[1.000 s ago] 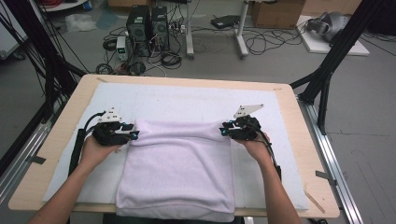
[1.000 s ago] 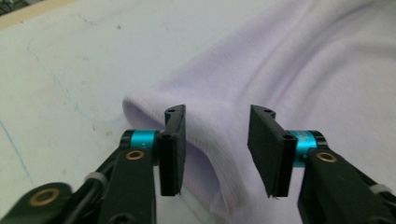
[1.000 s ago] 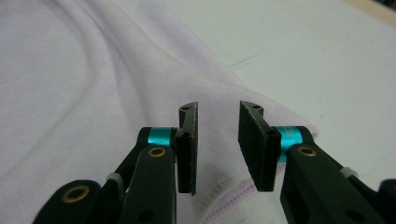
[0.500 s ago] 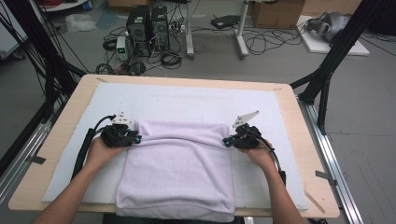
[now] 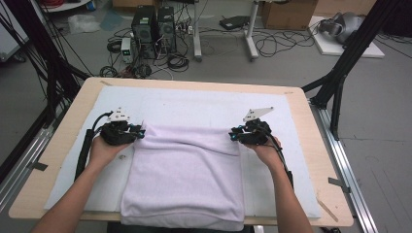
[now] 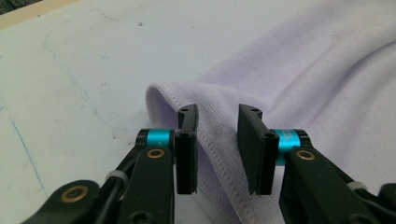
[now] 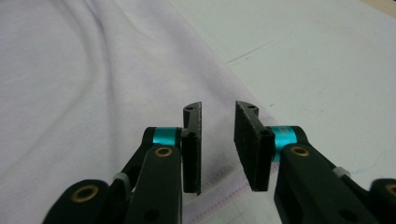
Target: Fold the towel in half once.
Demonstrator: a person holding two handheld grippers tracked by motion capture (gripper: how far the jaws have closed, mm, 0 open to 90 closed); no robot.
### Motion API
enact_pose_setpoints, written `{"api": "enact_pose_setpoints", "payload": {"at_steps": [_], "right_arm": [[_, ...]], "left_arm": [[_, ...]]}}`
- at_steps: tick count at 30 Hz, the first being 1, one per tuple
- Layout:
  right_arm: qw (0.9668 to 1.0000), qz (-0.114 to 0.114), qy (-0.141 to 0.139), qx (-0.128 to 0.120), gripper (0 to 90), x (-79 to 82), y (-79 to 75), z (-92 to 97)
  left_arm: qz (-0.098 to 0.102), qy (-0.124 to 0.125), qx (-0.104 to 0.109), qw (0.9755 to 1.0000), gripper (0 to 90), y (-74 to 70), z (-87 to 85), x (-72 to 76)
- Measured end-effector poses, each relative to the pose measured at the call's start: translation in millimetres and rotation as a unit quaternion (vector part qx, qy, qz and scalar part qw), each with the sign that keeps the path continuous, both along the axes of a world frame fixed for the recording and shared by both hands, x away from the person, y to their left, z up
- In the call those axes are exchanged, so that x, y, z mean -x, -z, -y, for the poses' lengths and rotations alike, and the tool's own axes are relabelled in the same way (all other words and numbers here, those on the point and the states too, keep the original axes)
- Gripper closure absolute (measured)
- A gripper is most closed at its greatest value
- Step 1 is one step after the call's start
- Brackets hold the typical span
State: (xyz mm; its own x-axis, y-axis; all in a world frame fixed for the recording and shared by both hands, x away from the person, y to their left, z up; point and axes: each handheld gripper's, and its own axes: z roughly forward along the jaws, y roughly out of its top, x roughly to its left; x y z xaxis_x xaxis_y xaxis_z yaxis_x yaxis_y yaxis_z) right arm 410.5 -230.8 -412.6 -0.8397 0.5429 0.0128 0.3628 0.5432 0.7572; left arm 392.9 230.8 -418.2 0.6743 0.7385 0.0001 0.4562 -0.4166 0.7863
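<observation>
A folded lavender towel (image 5: 187,179) lies on the white mat (image 5: 194,104), reaching the table's near edge. My left gripper (image 5: 142,132) sits at the towel's far left corner. Its jaws have just been closing a little, but they stand apart, with the stitched hem (image 6: 212,154) running between them untouched. My left gripper (image 6: 217,112) points along that rounded fold. My right gripper (image 5: 232,136) is at the far right corner. Its jaws have just been opening. In its own view my right gripper (image 7: 218,109) hovers open over the towel (image 7: 70,93) edge, gripping nothing.
The wooden table (image 5: 194,83) frames the mat, with bare mat beyond the towel and on both sides. Past the table, computer towers (image 5: 153,22), cables and a cardboard box (image 5: 286,12) sit on the floor. Black frame legs (image 5: 340,73) stand at the right.
Both hands dipped slightly toward the person half a second ago and are back at the towel's far corners. The towel lies much as before.
</observation>
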Motion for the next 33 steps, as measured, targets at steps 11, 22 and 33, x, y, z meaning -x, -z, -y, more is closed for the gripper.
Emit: {"api": "enact_pose_setpoints", "payload": {"at_steps": [11, 22, 33], "right_arm": [[0.9977, -0.043, -0.003, 0.053, 88.1, -12.3, 16.3, -2.9], [0.9958, 0.018, 0.084, 0.03, 69.1, -23.6, -8.7, 13.5], [0.9956, -0.035, 0.082, 0.029, 53.8, -44.0, 26.7, 8.5]], "left_arm": [[-0.001, -0.022, -0.019, 0.9996, 85.7, 10.2, 5.8, -8.4], [0.017, -0.095, 0.015, 0.9953, 66.3, 5.8, -9.1, -15.0], [-0.045, -0.098, -0.015, 0.9941, 43.0, 21.1, 10.8, -58.5]]}}
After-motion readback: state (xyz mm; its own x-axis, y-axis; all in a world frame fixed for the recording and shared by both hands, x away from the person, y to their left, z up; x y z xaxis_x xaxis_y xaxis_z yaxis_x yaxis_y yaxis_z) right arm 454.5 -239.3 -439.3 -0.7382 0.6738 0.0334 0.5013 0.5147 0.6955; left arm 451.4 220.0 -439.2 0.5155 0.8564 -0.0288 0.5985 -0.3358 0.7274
